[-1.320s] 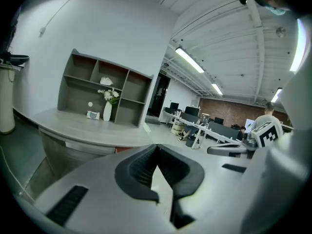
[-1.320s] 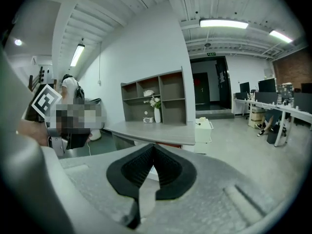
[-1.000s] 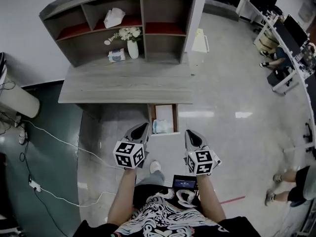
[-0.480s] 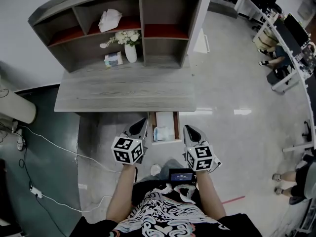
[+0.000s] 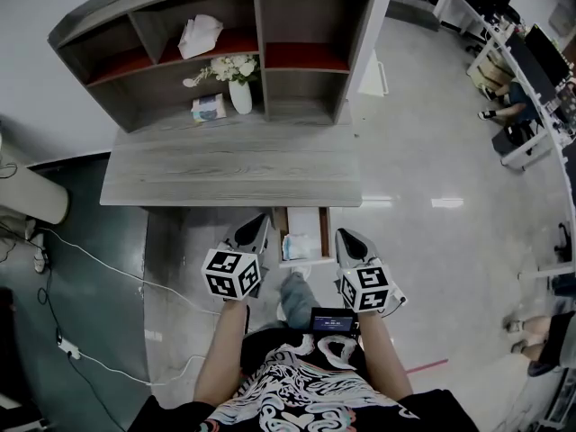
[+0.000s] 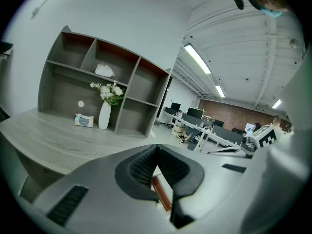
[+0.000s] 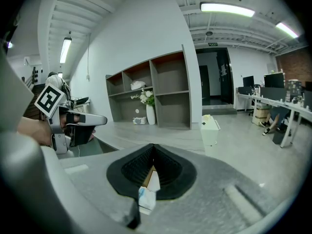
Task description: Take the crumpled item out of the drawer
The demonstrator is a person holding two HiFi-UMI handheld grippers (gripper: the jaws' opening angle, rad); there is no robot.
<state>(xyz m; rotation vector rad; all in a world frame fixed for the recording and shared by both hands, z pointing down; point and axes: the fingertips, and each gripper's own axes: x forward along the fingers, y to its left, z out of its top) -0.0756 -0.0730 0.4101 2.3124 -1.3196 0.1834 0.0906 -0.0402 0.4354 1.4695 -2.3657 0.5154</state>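
Drawer (image 5: pixel 325 232) beneath the grey wood-grain desk (image 5: pixel 229 165) stands open, with the pale crumpled item (image 5: pixel 295 246) lying inside. The left gripper (image 5: pixel 259 222) and right gripper (image 5: pixel 343 238) hover either side of it, their ribbed black jaws pressed together on nothing.

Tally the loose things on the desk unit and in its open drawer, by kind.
Vase of flowers: 1
Tissue pack: 1
Crumpled things: 2, the white bundle on the shelf and the crumpled item in the drawer
Total: 4
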